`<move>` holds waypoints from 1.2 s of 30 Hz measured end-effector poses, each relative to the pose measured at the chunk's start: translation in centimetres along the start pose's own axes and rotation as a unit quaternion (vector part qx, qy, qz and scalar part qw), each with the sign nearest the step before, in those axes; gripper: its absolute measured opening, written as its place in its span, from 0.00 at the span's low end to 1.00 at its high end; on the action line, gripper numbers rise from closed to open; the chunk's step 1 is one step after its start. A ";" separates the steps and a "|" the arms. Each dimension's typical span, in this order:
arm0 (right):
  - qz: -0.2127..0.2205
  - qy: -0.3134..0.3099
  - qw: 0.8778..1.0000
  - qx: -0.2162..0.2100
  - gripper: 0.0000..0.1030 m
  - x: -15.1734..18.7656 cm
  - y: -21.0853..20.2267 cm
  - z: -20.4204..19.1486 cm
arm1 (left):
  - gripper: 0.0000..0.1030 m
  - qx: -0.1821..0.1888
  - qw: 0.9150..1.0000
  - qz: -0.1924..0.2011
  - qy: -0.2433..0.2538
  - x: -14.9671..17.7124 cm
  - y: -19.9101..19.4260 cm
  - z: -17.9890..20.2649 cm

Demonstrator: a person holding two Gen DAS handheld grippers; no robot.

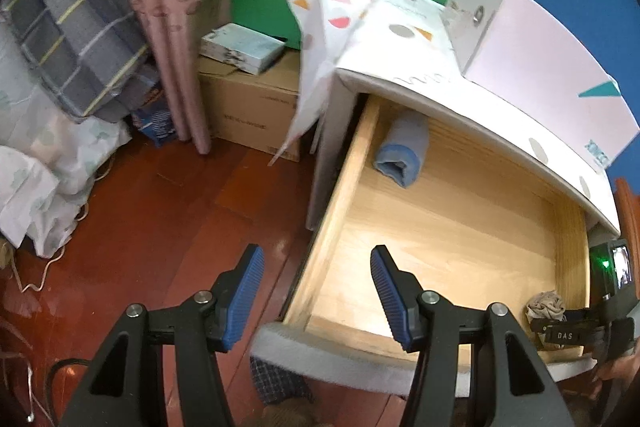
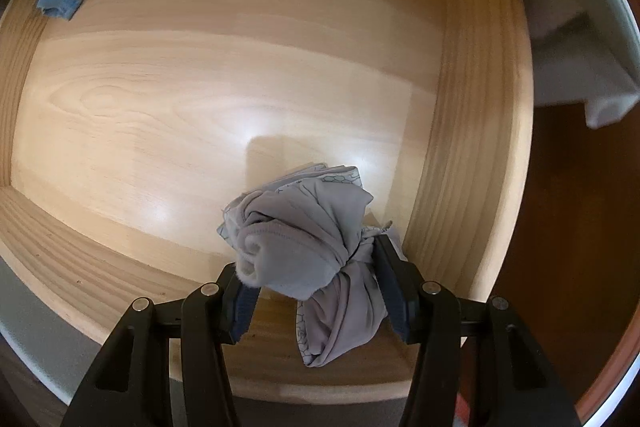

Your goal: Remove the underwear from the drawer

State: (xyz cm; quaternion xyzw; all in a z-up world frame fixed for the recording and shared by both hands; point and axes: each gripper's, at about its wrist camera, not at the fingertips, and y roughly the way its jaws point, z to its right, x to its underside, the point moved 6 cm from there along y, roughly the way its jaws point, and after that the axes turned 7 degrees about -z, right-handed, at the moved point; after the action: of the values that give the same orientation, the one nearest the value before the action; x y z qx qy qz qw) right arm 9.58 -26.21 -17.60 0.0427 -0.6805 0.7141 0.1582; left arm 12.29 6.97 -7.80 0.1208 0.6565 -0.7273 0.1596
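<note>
Gripping the grey bundled underwear (image 2: 304, 247) at the drawer's (image 2: 472, 131) front right corner, we are clenching the right gripper (image 2: 316, 291) on its cloth, pointing straight down. We are holding the left gripper (image 1: 316, 291) released and empty over the drawer's front left corner, while a rolled blue garment (image 1: 400, 155) is lying at the back left. We are judging the grasp step in hand; next calls for lifting clear of the wooden wall.

Likely a home bedroom: curtain (image 1: 176, 27), bedding (image 1: 72, 39), open drawer (image 1: 352, 163).
</note>
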 end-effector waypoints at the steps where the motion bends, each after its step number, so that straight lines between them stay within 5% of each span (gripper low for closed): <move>1: 0.001 0.003 1.000 -0.004 0.49 -0.1 0.0 0.3 | 0.55 0.004 1.000 -0.002 0.007 -0.2 0.3 0.2; 6: 0.005 0.011 1.000 -0.017 0.49 0.2 0.2 1.9 | 0.55 0.022 0.996 0.004 0.080 -2.0 1.1 2.4; 10: 0.004 0.008 1.000 -0.019 0.48 1.2 1.8 2.3 | 0.55 -0.004 0.988 0.029 0.150 -3.5 1.8 4.1; 18: 0.004 0.018 1.000 -0.022 0.47 3.2 2.9 1.4 | 0.55 -0.025 0.971 -0.011 0.240 -3.8 5.9 7.3; 27: 0.016 0.017 0.999 -0.022 0.47 4.8 3.2 2.0 | 0.55 -0.065 0.933 -0.017 0.354 -3.3 8.5 10.2; 31: 0.019 0.015 0.999 -0.020 0.47 5.7 3.0 2.2 | 0.55 -0.106 0.900 0.011 0.423 -2.6 8.9 11.4; 36: 0.019 0.018 0.999 -0.019 0.47 6.0 3.3 2.7 | 0.55 -0.174 0.833 0.074 0.520 -1.3 9.2 12.5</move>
State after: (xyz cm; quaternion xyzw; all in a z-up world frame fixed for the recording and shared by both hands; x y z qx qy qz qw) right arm 2.59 -27.91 -18.95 0.0136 -0.6917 0.7046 0.1577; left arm 17.55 -6.14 -14.38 0.4996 0.7473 -0.4173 -0.1337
